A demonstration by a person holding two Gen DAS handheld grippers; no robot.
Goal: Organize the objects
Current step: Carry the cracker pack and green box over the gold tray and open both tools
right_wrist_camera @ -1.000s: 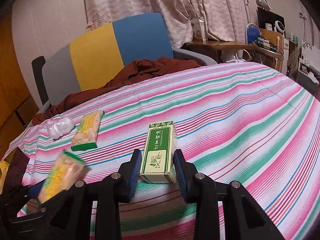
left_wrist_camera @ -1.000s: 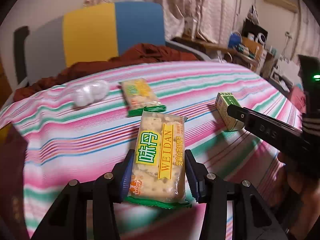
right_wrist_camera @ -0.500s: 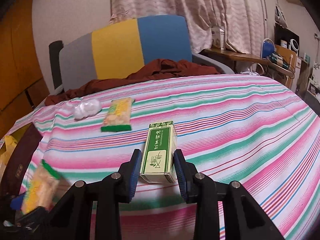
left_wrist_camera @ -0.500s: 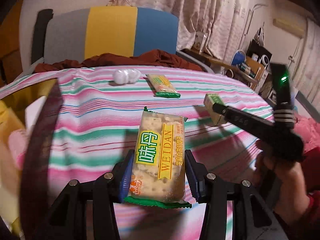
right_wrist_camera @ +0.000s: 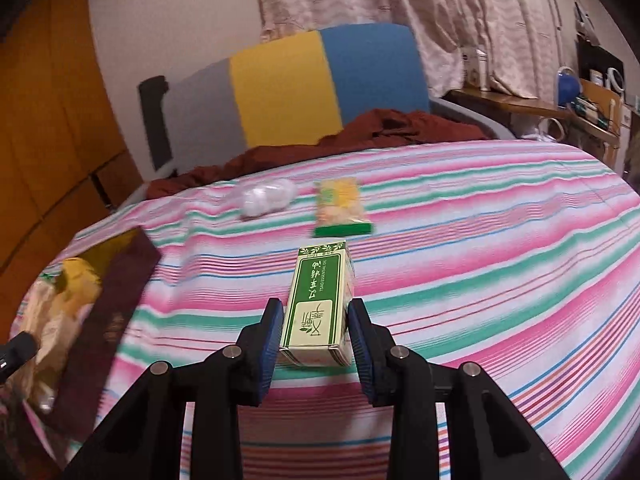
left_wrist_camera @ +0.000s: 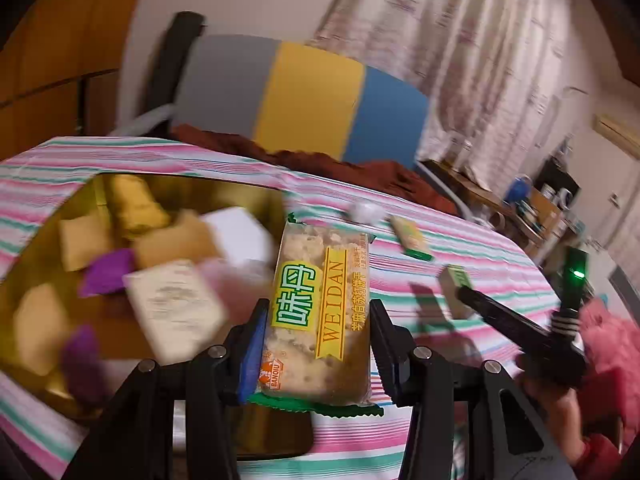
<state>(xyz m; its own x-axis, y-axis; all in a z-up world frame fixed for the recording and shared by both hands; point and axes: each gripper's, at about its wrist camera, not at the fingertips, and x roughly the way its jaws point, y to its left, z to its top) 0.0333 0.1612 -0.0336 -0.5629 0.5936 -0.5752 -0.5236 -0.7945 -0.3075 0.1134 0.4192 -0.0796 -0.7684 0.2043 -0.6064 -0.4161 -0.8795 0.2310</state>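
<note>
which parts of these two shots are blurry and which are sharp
Left wrist view: the cracker pack in the left gripper is sharp, the box of snacks is motion-smeared. Right wrist view: the green carton is crisp, the white bag is soft; fisheye bends the striped cloth.

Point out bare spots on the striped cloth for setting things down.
Bare striped cloth lies right of the loose cracker packet and white bag. Crowded: the gold box at the left, full of packets.
</note>
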